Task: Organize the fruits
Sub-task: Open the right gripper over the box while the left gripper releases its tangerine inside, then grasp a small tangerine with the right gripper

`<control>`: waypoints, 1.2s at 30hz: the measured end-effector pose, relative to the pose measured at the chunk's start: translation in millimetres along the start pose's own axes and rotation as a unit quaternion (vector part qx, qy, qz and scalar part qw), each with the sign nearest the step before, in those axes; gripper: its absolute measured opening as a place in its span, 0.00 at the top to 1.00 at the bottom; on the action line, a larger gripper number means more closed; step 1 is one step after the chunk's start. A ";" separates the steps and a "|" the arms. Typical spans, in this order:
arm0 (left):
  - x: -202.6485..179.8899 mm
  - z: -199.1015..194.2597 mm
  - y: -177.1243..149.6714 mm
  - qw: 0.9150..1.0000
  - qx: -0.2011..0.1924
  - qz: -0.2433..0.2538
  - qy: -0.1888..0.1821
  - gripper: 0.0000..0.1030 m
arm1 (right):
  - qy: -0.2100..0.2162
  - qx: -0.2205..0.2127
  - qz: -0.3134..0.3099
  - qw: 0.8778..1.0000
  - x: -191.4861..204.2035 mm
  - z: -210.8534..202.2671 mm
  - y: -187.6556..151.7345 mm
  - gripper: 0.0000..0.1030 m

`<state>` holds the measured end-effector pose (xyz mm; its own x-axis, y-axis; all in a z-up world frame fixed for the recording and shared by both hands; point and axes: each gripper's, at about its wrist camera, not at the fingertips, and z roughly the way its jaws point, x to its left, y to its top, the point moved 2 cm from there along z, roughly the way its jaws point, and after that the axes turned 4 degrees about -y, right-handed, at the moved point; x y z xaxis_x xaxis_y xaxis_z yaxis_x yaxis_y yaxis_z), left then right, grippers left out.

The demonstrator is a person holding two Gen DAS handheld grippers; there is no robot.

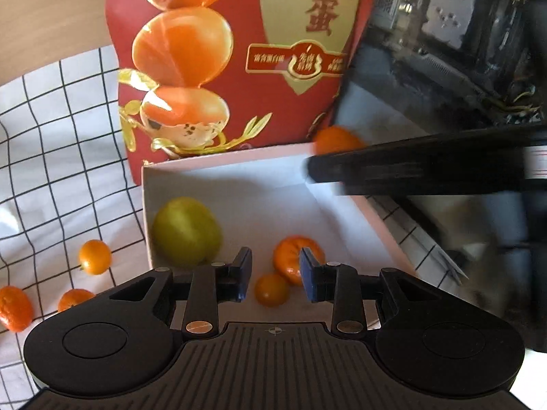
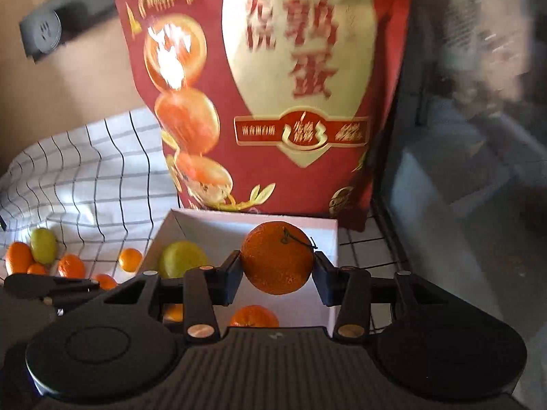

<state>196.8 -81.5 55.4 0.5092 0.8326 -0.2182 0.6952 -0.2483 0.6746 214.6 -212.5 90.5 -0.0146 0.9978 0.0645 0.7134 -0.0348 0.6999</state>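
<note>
A white cardboard box lies on a checkered cloth. It holds a green fruit, a mandarin and a smaller orange fruit. My left gripper hovers above these with its jaws shut and nothing between them. My right gripper is shut on a large orange with a stem, held in the air above the box. In the left wrist view the right gripper is a blurred black bar over the box's far corner, with the orange at its tip.
A tall red food bag stands right behind the box. Several loose orange fruits and a green one lie on the cloth to the left. A dark metal case borders the right side.
</note>
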 end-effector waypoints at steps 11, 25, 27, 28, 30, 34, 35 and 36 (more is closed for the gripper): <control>81.5 -100.7 -51.1 0.985 -0.076 -0.145 0.048 0.65 | -0.011 0.047 -0.030 0.998 24.7 62.0 -0.6 0.53; 178.6 -182.5 -156.1 0.950 -0.074 -0.262 0.154 0.65 | 0.078 0.059 -0.075 0.992 150.2 42.3 22.4 0.41; 184.2 -189.3 -163.9 0.950 -0.079 -0.263 0.147 0.65 | 0.080 0.084 -0.073 0.991 171.5 56.8 26.1 0.43; 186.2 -193.3 -168.3 0.951 -0.082 -0.263 0.142 0.65 | 0.076 0.098 -0.072 0.990 180.7 66.4 26.7 0.45; 186.3 -199.3 -176.1 0.951 -0.086 -0.265 0.132 0.65 | 0.061 0.124 -0.068 0.988 196.2 87.6 25.8 0.50; 192.2 -212.6 -193.9 0.950 -0.088 -0.267 0.133 0.65 | 0.014 0.151 -0.076 0.985 216.1 123.3 21.1 0.51; 195.3 -215.6 -197.4 0.949 -0.088 -0.270 0.134 0.65 | -0.003 0.154 -0.086 0.984 220.8 130.2 19.5 0.51; 198.8 -218.5 -201.7 0.948 -0.088 -0.275 0.135 0.65 | -0.014 0.156 -0.095 0.983 224.5 135.3 17.9 0.51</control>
<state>47.0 242.4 30.1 -0.0699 0.9142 -0.3991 0.7100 0.3267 0.6239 318.8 18.5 21.3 -0.1516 0.9860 -0.0688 0.8801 0.1663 0.4447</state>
